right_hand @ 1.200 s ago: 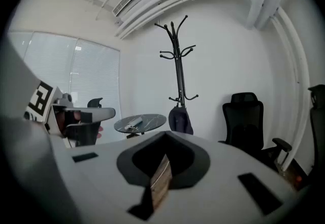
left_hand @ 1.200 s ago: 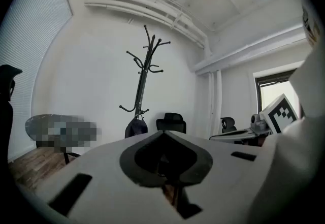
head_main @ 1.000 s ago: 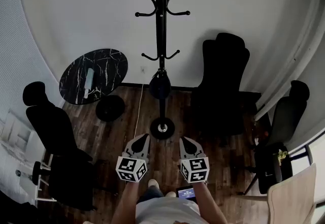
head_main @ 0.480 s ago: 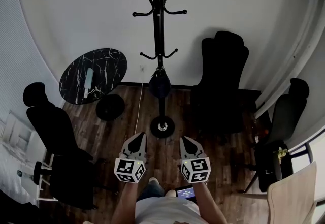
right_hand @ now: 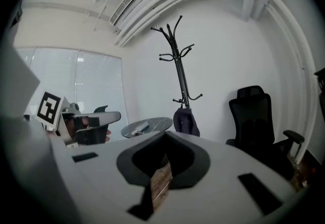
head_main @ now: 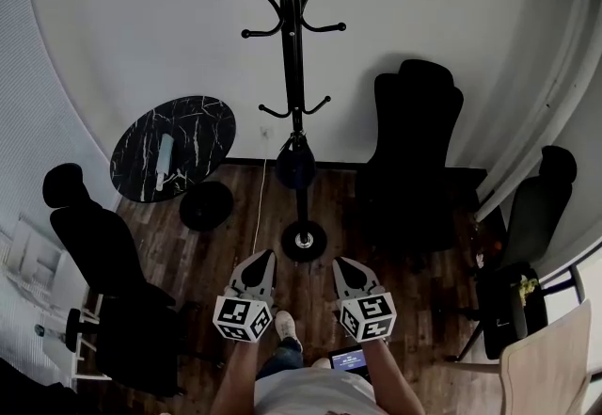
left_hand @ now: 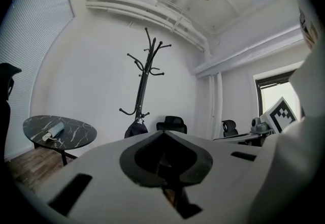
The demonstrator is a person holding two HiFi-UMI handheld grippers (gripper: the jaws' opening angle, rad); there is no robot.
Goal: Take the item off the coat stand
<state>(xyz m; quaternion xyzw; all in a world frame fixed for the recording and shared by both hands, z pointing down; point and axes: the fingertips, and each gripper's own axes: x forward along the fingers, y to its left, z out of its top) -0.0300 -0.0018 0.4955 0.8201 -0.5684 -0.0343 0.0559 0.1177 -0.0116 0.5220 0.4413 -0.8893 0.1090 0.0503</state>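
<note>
L gripper [head_main: 264, 258]: jaws together, empty, low in front of person.
R gripper [head_main: 340, 264]: jaws together, empty, beside L.
Bag [head_main: 295, 164]: dark, hangs on low hook of stand [head_main: 293, 74] by wall, well apart from both grippers.
Table [head_main: 174, 145]: left of stand.

Left gripper [head_main: 266, 257] and right gripper [head_main: 340, 263] point forward side by side, jaws together.

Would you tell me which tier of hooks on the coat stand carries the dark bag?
The lowest tier: the dark bag hangs just beneath those short hooks, while the longer hooks higher up are bare.
</note>
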